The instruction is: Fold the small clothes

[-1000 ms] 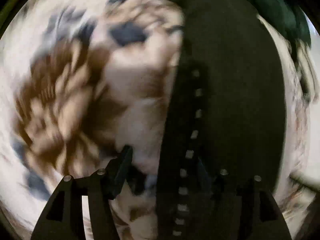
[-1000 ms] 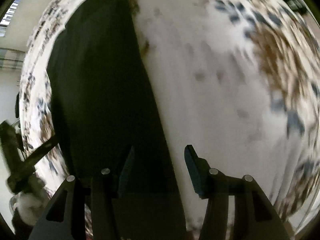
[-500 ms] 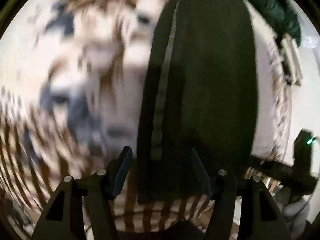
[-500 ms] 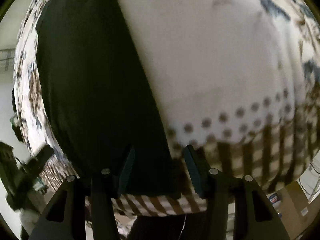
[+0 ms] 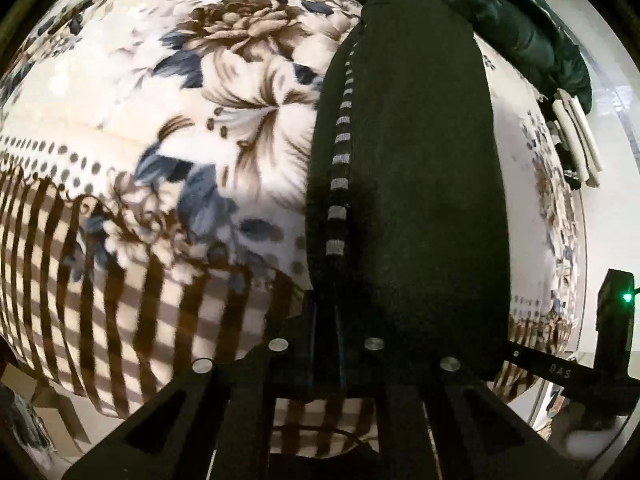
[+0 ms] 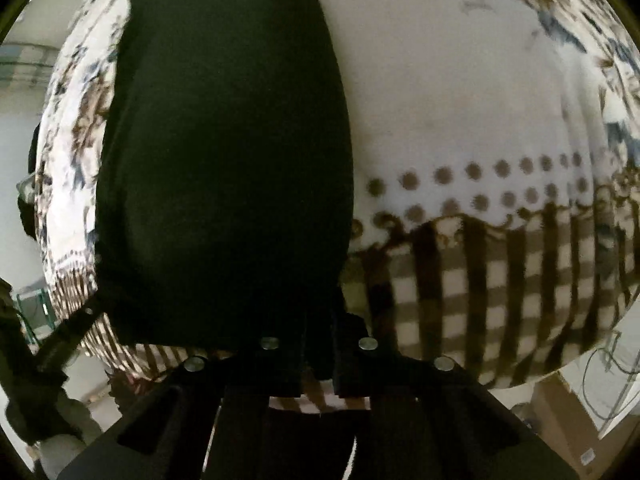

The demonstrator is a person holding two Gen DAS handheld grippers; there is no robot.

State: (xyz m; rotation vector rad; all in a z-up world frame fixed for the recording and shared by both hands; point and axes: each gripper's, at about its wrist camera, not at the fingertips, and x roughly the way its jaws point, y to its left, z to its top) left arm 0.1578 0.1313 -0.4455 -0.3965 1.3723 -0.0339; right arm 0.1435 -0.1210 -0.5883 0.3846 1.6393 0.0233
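A black garment [image 5: 412,184] lies lengthwise on a floral blanket [image 5: 160,120], with a dashed grey stripe [image 5: 340,160] along its left side. My left gripper [image 5: 325,320] is shut on the garment's near edge by the stripe. In the right wrist view the same black garment [image 6: 224,152] fills the left middle. My right gripper [image 6: 318,332] is shut on its near right corner, at the blanket's checked border [image 6: 480,288].
A dark green cloth [image 5: 520,24] is bunched at the far right of the bed, with folded white items [image 5: 576,136] beside it. The other gripper's black body [image 5: 612,320] with a green light shows at right. Cardboard boxes [image 6: 568,420] stand on the floor below the bed edge.
Both grippers have moved back to the garment's near edge at the blanket's checked border and closed from open onto the black fabric.
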